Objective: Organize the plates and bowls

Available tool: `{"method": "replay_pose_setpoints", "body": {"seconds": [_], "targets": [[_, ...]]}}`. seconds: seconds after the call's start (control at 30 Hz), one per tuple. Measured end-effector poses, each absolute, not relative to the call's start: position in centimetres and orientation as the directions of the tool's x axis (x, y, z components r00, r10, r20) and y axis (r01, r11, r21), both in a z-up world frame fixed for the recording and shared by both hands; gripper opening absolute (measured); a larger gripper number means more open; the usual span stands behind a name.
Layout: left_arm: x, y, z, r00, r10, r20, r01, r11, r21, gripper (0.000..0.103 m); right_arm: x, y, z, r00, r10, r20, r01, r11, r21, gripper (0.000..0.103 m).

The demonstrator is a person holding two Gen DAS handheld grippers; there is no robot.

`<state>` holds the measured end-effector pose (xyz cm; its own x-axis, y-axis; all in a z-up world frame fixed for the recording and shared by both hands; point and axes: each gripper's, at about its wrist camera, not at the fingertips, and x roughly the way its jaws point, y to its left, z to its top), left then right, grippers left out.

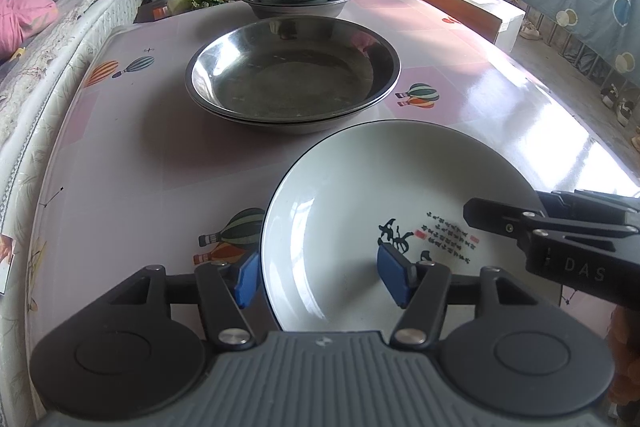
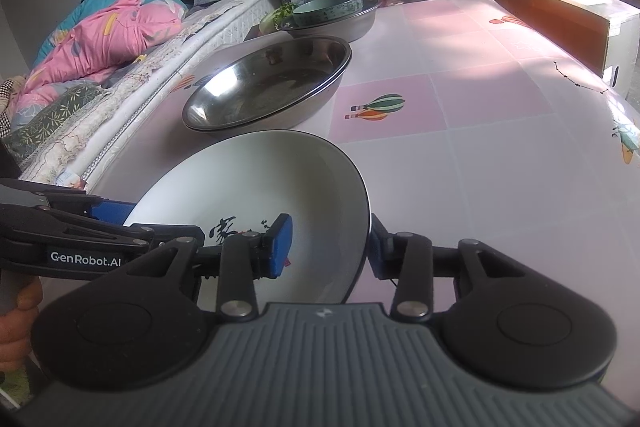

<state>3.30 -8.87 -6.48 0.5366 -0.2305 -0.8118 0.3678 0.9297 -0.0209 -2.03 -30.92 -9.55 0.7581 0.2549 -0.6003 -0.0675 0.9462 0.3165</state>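
White plate (image 1: 360,195) sits near edge of tabletop (image 1: 120,163), tilted, left rim riding higher than right, open face up; round, so no long axis, its ink print faces the near side. Left tongs (image 1: 322,277) straddle its near-left rim, pads apart, not pinching. Right tongs (image 2: 328,243) bracket the right rim; real clamp or not, cannot tell. Risk: plate slips and clatters down, or swings into the stacked steel basins (image 1: 292,75) just beyond it.
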Motion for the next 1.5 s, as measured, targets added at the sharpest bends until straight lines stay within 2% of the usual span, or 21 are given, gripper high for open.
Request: {"method": "replay_pose_setpoints", "body": {"seconds": [0.57,1.5], "targets": [[2.8,-8.5,-6.4,0.535,-0.220,-0.816,0.350,0.937,-0.024,0.062,0.1,-30.9,-9.7,0.761,0.270,-0.590,-0.083,0.943,0.323,0.039],[2.7,-8.3,-6.6,0.523,-0.228,-0.821,0.343,0.938,-0.042,0.063,-2.2,-30.3,-9.9,0.766,0.246,-0.594,-0.115,0.961,0.251,0.038]]}}
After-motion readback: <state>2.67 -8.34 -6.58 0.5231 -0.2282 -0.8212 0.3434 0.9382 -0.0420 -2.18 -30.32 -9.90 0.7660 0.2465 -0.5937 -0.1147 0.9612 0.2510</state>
